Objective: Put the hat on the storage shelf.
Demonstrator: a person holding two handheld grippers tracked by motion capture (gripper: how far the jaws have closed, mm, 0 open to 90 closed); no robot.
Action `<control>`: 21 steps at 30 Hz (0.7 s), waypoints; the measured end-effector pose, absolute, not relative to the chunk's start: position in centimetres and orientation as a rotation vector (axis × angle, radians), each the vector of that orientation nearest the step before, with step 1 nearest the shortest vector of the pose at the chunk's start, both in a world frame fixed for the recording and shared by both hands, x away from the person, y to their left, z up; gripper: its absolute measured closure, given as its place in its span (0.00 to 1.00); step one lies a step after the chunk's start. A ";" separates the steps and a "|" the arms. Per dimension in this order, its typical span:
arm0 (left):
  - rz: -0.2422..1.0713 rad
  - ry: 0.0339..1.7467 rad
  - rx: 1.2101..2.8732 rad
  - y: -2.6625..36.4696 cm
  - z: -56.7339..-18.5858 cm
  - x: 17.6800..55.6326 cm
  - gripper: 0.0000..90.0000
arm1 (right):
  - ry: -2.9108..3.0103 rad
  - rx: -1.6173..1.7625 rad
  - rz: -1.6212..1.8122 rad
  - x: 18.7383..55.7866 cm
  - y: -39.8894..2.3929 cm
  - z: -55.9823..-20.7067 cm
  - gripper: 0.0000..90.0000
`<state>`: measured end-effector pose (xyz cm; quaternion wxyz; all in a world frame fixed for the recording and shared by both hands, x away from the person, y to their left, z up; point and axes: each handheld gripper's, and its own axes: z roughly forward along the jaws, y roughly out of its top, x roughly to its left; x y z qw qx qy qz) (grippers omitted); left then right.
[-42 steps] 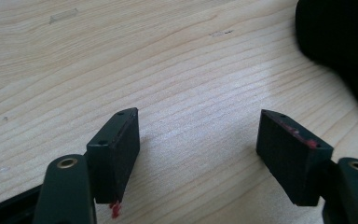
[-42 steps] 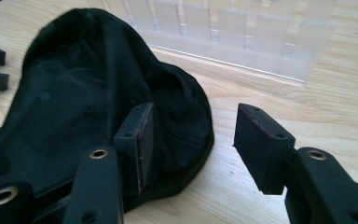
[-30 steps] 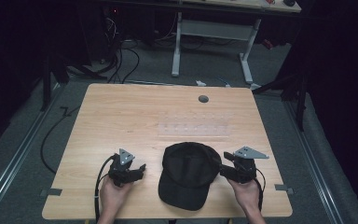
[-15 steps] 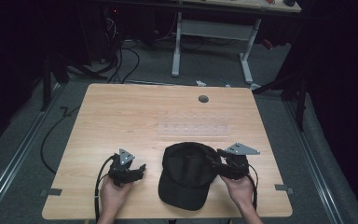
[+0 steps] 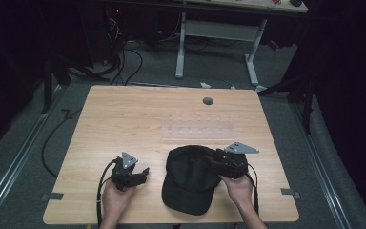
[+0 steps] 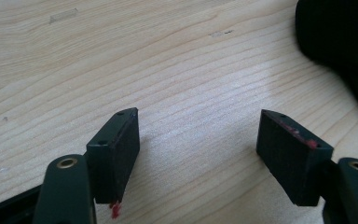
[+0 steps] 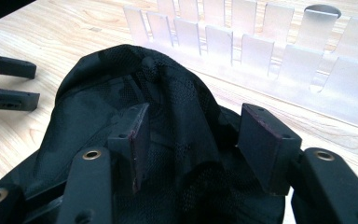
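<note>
Cap (image 5: 193,179): black, soft fabric, rounded crown with fine mesh weave, brim toward the near table edge. Sits on the wooden table (image 5: 124,114), near-centre, light wood-grain laminate, rectangular, rounded corners.

Right gripper (image 5: 215,164): at the cap's right side, tips over the crown. In the right gripper view (image 7: 193,133) jaws apart, flat black rectangular pads either side of a raised fold of mesh fabric; left pad (image 7: 137,140) against the cloth, right pad clear of it. Not clamped. Grey three-cornered plate on top, cable trailing off behind.

Left gripper (image 5: 143,174): left of the cap, just beside it, not touching. Held low over bare wood. Left gripper view (image 6: 196,144): jaws spread wide, nothing between, only wood grain; pads matte black blocks, red smear on edges. Cap's dark rounded edge in the upper right corner of that view.

Clear plastic rack (image 5: 200,129): beyond the cap, toward table centre, translucent, rows of upright flat tabs with rounded slots; seen close behind the crown in the right gripper view (image 7: 270,51).

Round grommet hole (image 5: 208,101): farther past the rack from the cap, dark grey disc.

Hands: one behind each gripper, coming in from the near edge either side of the cap's brim.
</note>
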<state>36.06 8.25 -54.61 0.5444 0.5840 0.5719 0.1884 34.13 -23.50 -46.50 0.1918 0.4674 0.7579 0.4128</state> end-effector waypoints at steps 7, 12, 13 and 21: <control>0.448 1.356 1.386 8.2 -54.6 36.1 0.34 | 2.140 1.333 1.162 34.7 -23.3 -46.8 0.52; 0.449 1.356 1.389 8.2 -54.6 36.1 0.34 | 2.148 1.343 1.165 35.1 -23.1 -47.2 0.53; 0.449 1.356 1.388 8.2 -54.6 36.1 0.34 | 2.148 1.351 1.164 35.2 -23.0 -47.2 0.54; 0.449 1.355 1.390 8.2 -54.6 36.1 0.34 | 2.153 1.360 1.153 35.6 -22.9 -47.4 0.60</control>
